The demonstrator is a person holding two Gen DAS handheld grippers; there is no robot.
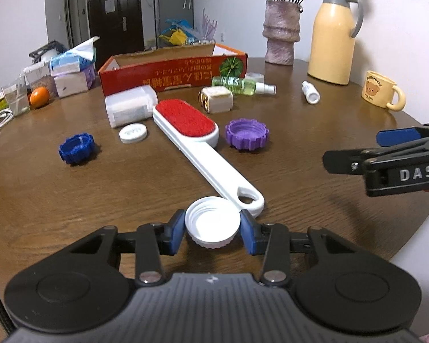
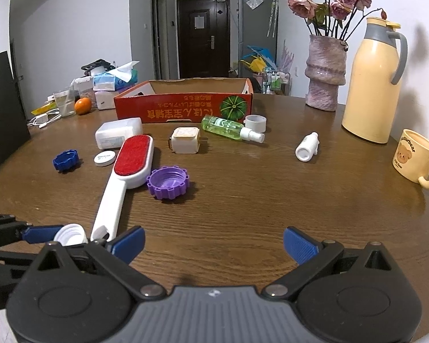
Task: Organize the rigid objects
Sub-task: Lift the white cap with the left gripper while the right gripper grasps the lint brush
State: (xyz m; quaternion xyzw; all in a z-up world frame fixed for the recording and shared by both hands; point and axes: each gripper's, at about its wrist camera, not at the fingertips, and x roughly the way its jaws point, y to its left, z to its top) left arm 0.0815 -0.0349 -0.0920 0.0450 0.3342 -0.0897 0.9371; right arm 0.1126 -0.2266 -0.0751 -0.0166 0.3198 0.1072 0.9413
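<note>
The left gripper (image 1: pixel 212 232) is holding a white cap (image 1: pixel 212 226) between its blue fingers (image 1: pixel 176 232), which are closing on the cap's two sides. The cap is sitting at the near edge of the table (image 1: pixel 314 131), open side up, just beside the ring end of the lint brush (image 1: pixel 203 145). The right gripper (image 2: pixel 214 244) is hanging over bare table with its fingers (image 2: pixel 299 245) wide apart, holding nothing.

The brush is lying diagonally, its red pad pointing far. A purple cap (image 1: pixel 246 135) is lying just right of the pad, and a blue cap (image 1: pixel 76 152) is lying well to the left. A small white lid (image 1: pixel 133 133) is sitting between the blue cap and the brush. Farther away, a red box (image 1: pixel 174 70) is standing open. A green spray bottle (image 1: pixel 243 85) is lying in front of it.
</note>
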